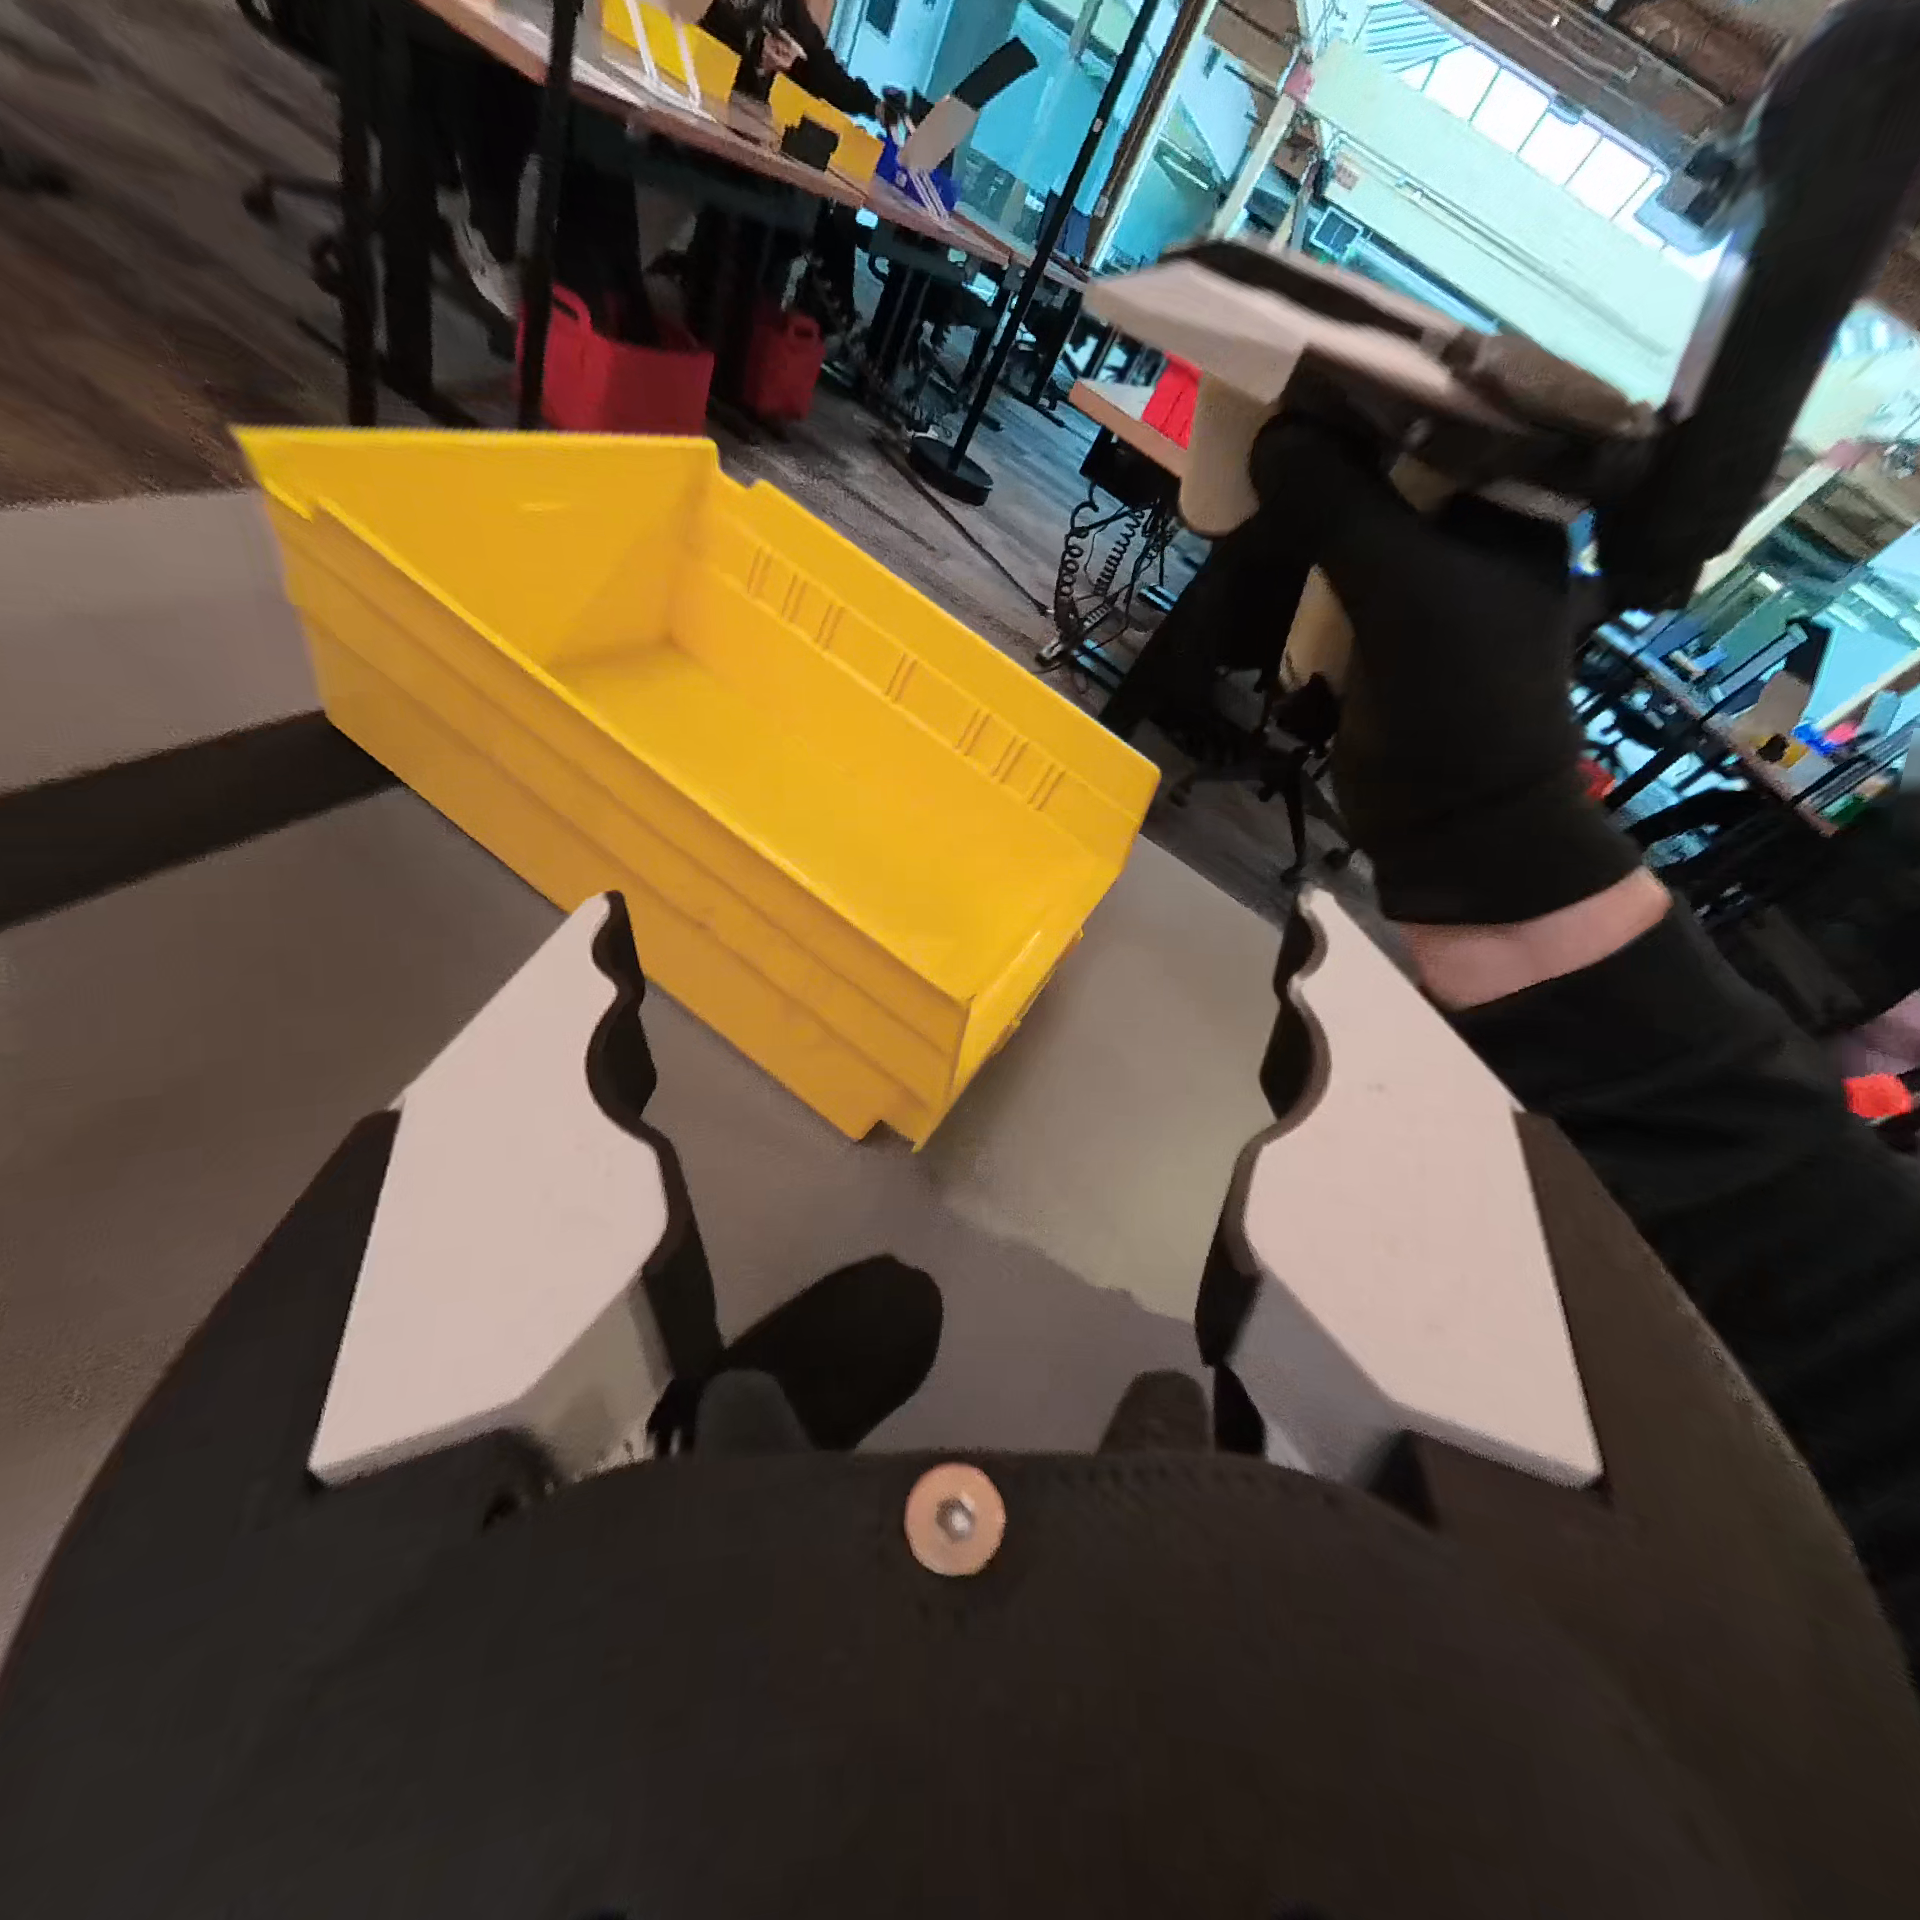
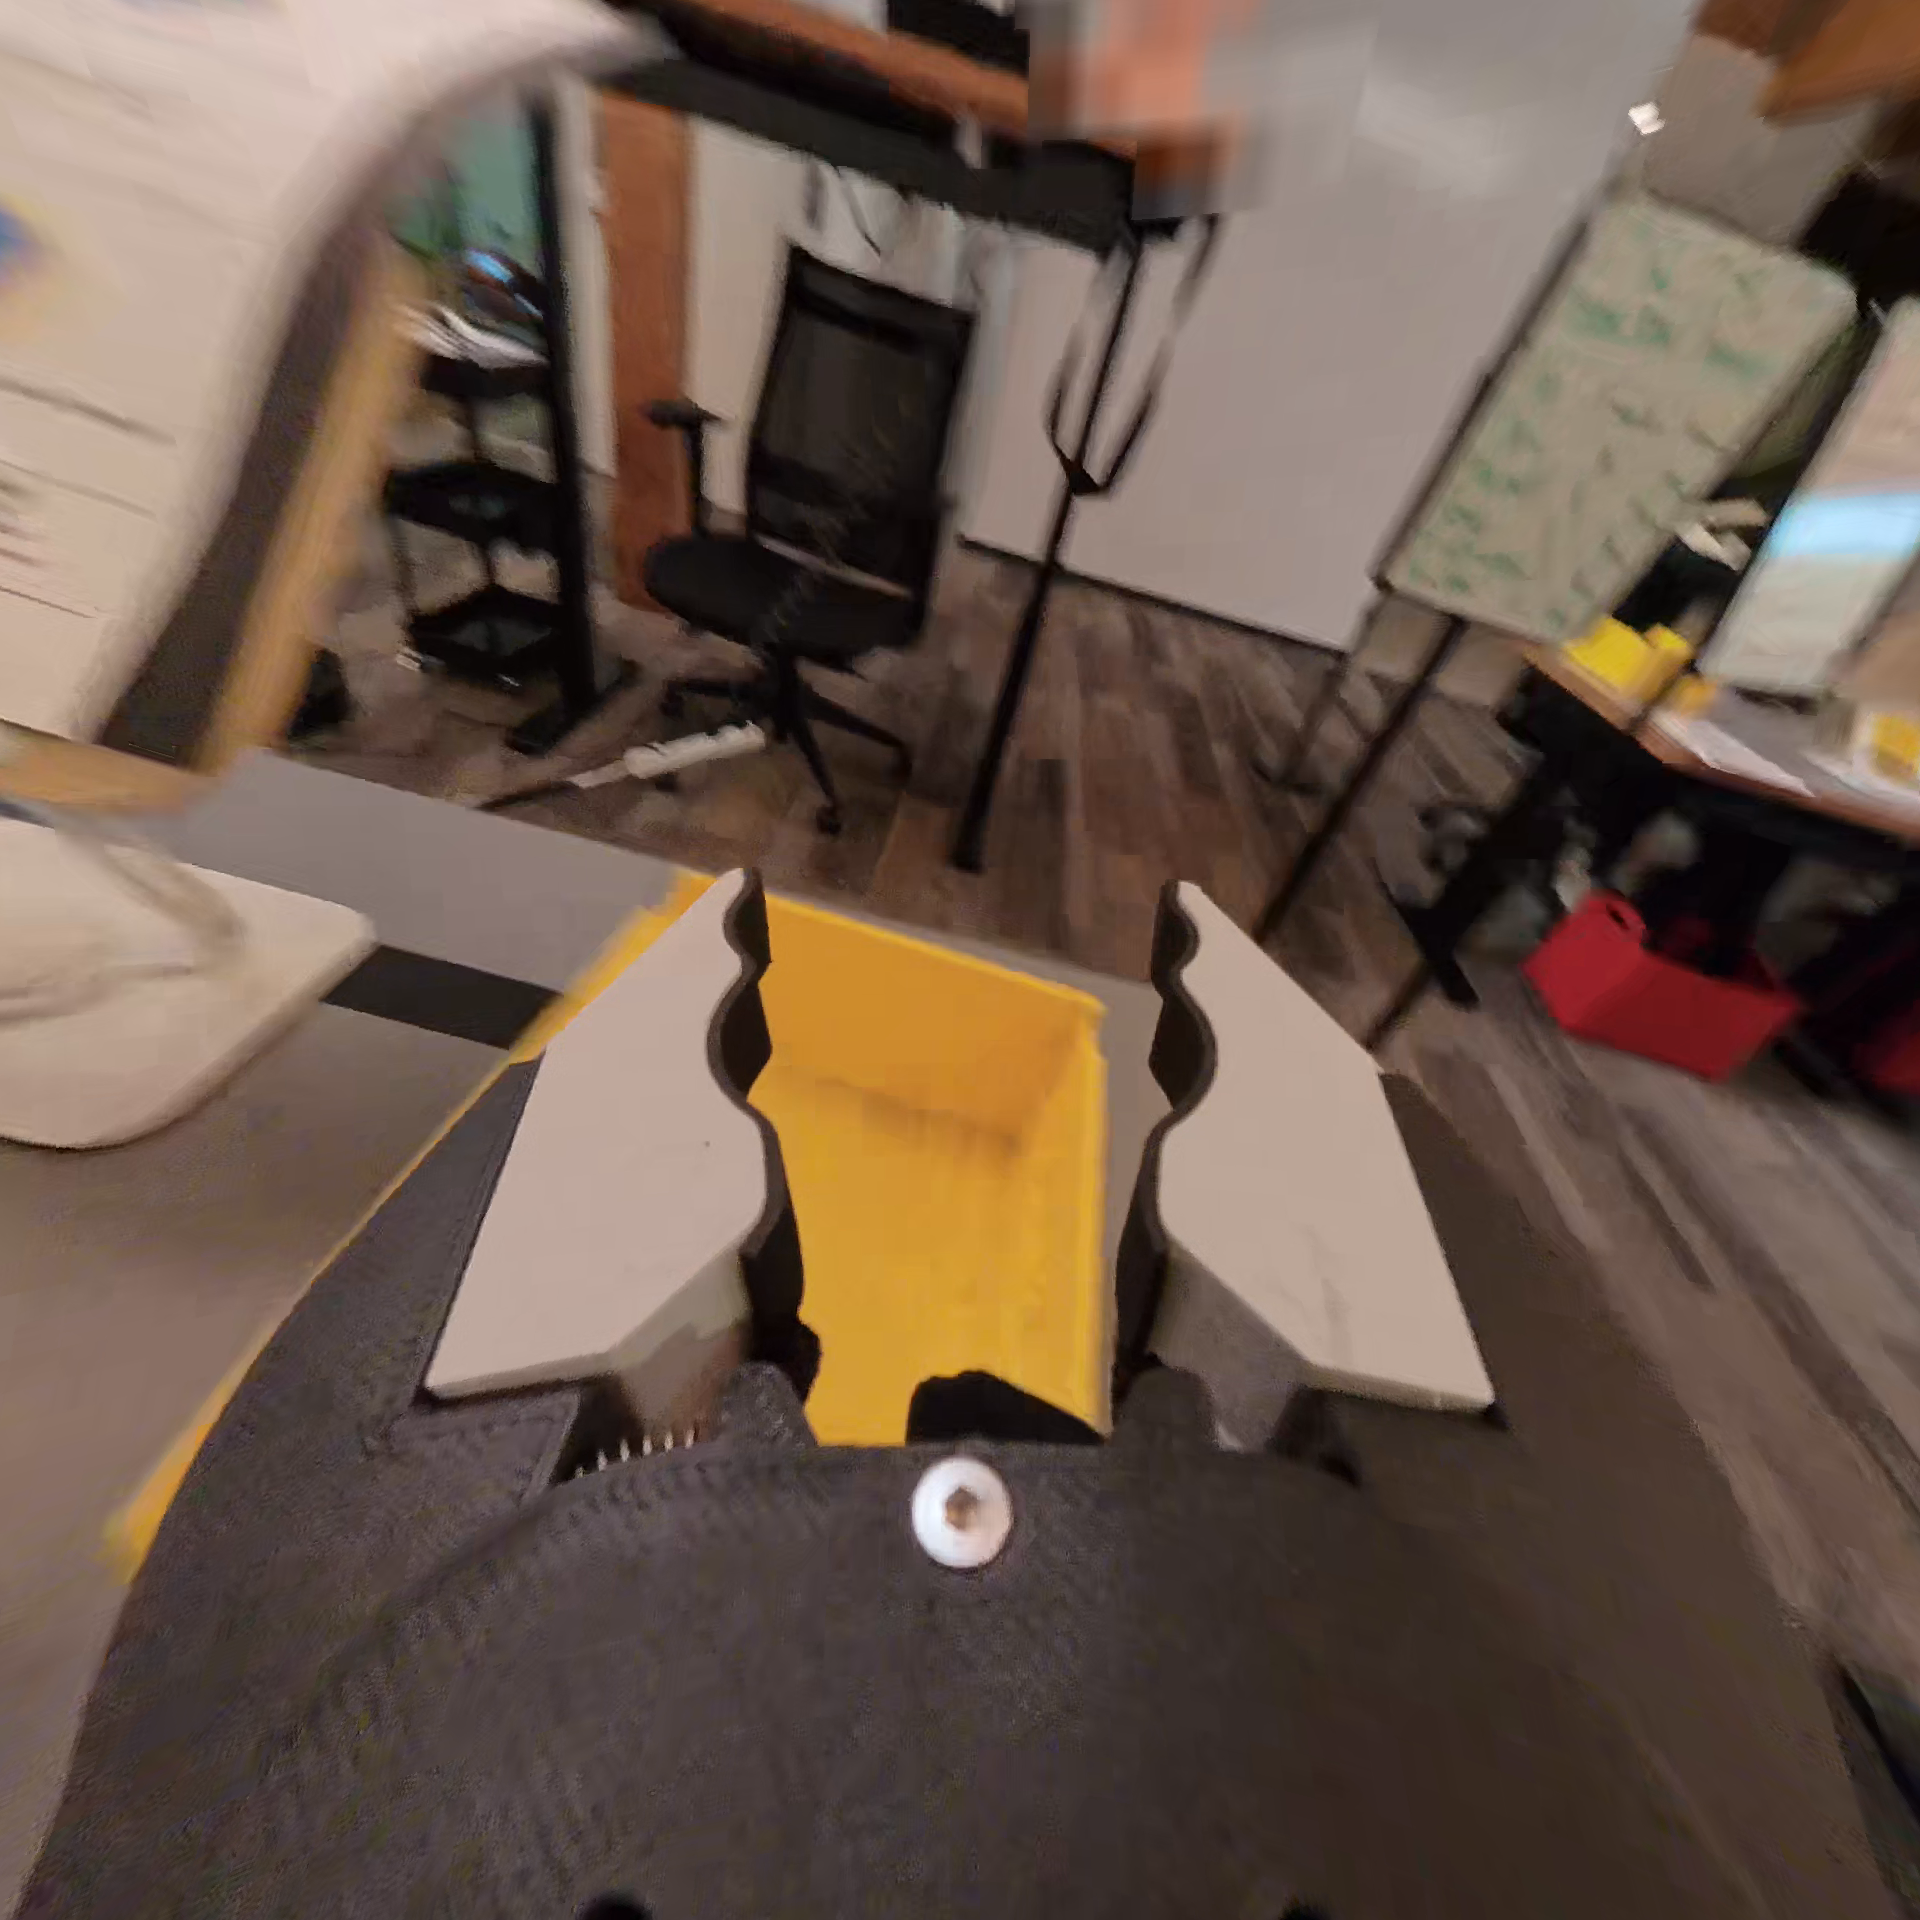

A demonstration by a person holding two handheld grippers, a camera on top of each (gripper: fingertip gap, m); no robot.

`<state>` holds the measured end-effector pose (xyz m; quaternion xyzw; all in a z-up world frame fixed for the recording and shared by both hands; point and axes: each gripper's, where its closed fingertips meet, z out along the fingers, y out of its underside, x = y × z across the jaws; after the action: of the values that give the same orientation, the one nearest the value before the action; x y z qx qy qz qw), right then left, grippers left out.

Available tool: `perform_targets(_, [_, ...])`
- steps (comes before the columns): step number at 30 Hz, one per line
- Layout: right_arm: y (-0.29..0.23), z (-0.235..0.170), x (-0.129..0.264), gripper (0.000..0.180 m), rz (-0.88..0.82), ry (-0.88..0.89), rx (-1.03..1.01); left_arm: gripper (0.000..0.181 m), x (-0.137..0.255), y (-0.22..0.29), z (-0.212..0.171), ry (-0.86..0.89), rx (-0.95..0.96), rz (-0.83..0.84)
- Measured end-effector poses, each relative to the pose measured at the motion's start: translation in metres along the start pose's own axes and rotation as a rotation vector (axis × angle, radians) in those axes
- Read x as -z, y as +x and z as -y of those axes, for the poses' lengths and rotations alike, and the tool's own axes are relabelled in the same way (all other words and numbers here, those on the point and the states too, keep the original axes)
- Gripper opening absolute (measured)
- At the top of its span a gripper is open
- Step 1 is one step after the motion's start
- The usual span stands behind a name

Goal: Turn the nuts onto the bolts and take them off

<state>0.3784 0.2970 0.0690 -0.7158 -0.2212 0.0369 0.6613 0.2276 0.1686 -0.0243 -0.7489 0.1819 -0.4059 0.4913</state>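
My right hand-held gripper (image 2: 961, 940) hides much of the yellow bin (image 2: 935, 1195). The pale object (image 2: 135, 997) at left blurs beyond recognition.

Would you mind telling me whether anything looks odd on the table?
The yellow bin looks empty: no nuts or bolts show in it or on the grey table. Both claws, left and right, are open and hold nothing.

I can read no text here; green writing on the whiteboard (image 2: 1621, 436) is too blurred.
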Motion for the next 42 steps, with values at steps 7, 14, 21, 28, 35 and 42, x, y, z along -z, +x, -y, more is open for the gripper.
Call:
perform_targets(7, [-0.162, 0.114, 0.008, 0.049, 0.333, 0.272, -0.033, 0.102, 0.092, -0.032, 0.041, 0.065, -0.263, 0.16])
perform_targets(14, [-0.248, 0.156, 0.002, 0.046, 0.58, 0.432, -0.163, 0.09, 0.176, -0.055, 0.116, 0.181, -0.468, 0.309])
perform_targets(21, [-0.282, 0.131, -0.008, 0.045, 0.708, 0.432, -0.181, 0.085, 0.246, -0.109, 0.128, 0.191, -0.52, 0.496])
perform_targets(28, [-0.288, 0.115, -0.021, 0.045, 0.756, 0.37, -0.23, 0.083, 0.309, -0.164, 0.121, 0.136, -0.505, 0.695])
perform_targets(35, [-0.304, 0.112, -0.016, 0.046, 0.806, 0.31, -0.157, 0.071, 0.359, -0.195, 0.101, -0.017, -0.512, 0.841])
perform_targets(42, [-0.323, 0.1, -0.014, 0.046, 0.892, 0.226, -0.099, 0.055, 0.429, -0.227, 0.08, -0.188, -0.473, 0.969])
